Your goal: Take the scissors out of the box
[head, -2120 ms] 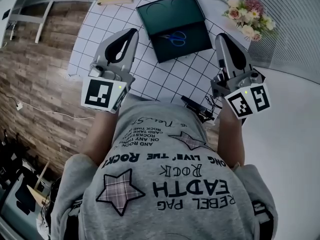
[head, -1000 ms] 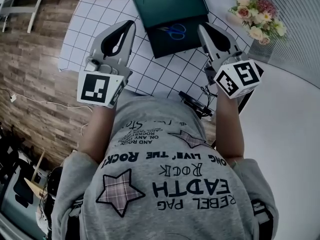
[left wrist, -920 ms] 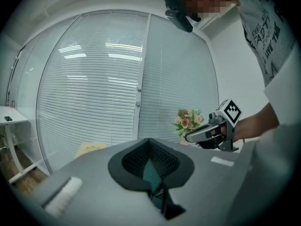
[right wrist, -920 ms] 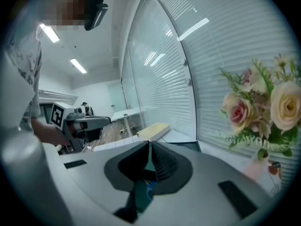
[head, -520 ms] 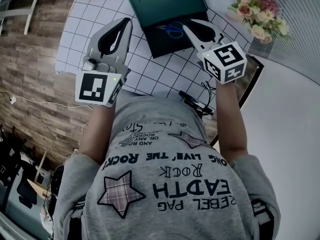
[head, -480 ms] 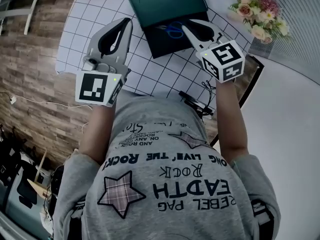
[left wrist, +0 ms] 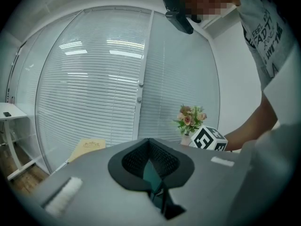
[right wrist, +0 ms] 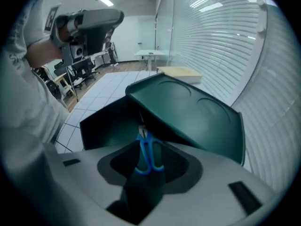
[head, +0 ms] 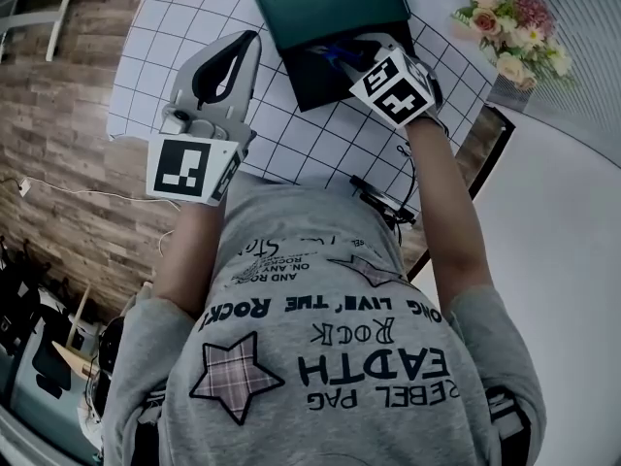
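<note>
Right hand-held gripper [head: 347,54] tips steeply down into the dark green hinged box [right wrist: 188,112]. Its jaws have just swung wide, with the ribbed pads either side of the blue loop-handled scissors [right wrist: 146,152] lying inside, not squeezing. Left hand-held gripper [head: 252,39] is pinched closed and empty over the grid-patterned bench [head: 291,134].

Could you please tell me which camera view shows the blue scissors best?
The right gripper view: the blue scissors lie in the open dark green box, handles nearest the camera. The head view shows only a blue sliver; the left gripper view shows none.
</note>
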